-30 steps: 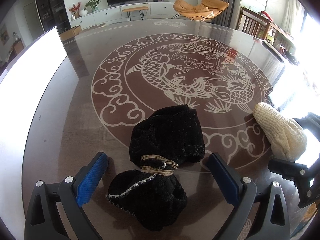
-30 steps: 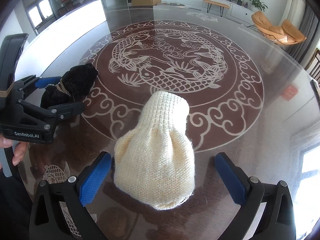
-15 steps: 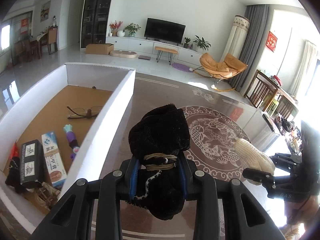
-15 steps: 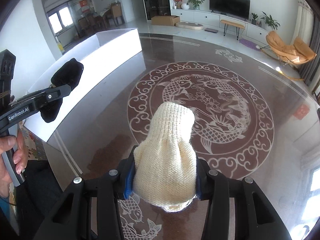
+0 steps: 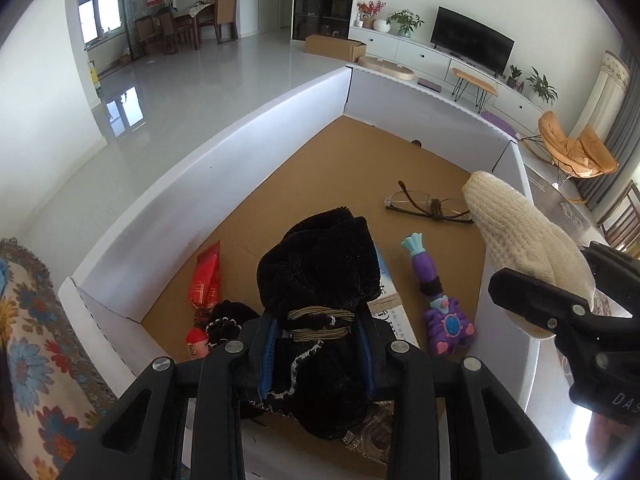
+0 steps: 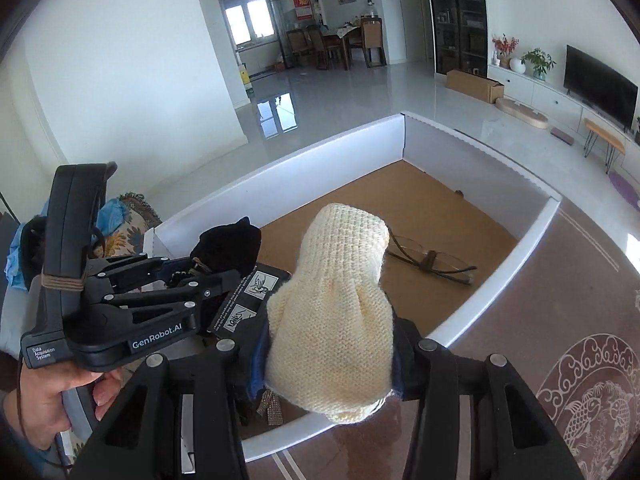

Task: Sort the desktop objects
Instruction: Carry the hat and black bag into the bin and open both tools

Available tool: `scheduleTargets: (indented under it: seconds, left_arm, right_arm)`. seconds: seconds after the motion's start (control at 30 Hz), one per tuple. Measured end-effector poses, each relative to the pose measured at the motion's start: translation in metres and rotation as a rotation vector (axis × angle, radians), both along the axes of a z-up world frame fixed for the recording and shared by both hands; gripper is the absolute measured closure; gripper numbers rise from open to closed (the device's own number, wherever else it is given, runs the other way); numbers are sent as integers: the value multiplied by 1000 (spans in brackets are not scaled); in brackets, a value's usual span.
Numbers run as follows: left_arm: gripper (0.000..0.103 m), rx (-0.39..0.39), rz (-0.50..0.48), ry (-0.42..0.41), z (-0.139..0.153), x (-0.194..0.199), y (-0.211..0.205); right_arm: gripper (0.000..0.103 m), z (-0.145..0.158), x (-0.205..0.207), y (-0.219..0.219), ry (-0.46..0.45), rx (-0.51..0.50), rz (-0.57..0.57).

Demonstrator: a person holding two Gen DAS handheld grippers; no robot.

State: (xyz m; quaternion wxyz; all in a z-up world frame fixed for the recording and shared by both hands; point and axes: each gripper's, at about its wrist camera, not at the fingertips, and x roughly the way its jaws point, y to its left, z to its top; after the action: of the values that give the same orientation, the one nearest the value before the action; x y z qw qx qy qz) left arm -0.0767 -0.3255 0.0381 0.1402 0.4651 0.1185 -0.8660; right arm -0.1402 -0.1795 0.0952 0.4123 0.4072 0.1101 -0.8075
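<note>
A: Both grippers moved off the table (image 6: 560, 320); now over the box (image 5: 224, 152).
B: Grips?
A: Left gripper (image 5: 318, 344) clamped on black hat (image 5: 320, 276), right gripper (image 6: 326, 354) clamped on cream hat (image 6: 336, 292). Both hats held above the box floor, glasses (image 5: 430, 206) beneath.

Your left gripper (image 5: 318, 354) holds the tied cloth bundle (image 5: 320, 276) above the cardboard box (image 5: 224, 160). To its right, your right gripper (image 6: 326, 354) holds the knitted hat (image 6: 336, 304) over the box's near right wall. In the box, the eyeglasses (image 5: 430, 206) lie farthest; the toy wand (image 5: 434, 296) lies nearer, right of the bundle; the tube (image 5: 204, 284) lies left.
</note>
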Motion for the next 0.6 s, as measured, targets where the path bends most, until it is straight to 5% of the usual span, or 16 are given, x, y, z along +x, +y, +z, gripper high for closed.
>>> scheduleTargets:
  seconds: [0.07,0.13,0.17,0.23,0.27,0.4,0.6]
  left_arm:
    - [62,13,19,-28,-12,0,-2]
    - [49,9,26,-28,-17,4,-3]
    - [45,-6,29,-15,-16,8,-2]
    - [23,-57,55,17,-10,16,1]
    - [20,-82,73,40,-4,20,2]
    - [17,-130,151,128,25,27,3]
    - [14,-141,192,171,54,39,17]
  right_arm:
    - [48,-24,-7,-23,-52,44,17]
    - [18,-45,-13,-36,-119,80,9]
    - [13,-50,-15,-37,-135,83,2]
    - [11,-51,-13,-29,-126,74,-19]
    - [10,-48,-13,-24,-116,65,-25]
    - [1,-23,-18,-7,-55,64,-66]
    - [0,11,-19,12,26,137,-124]
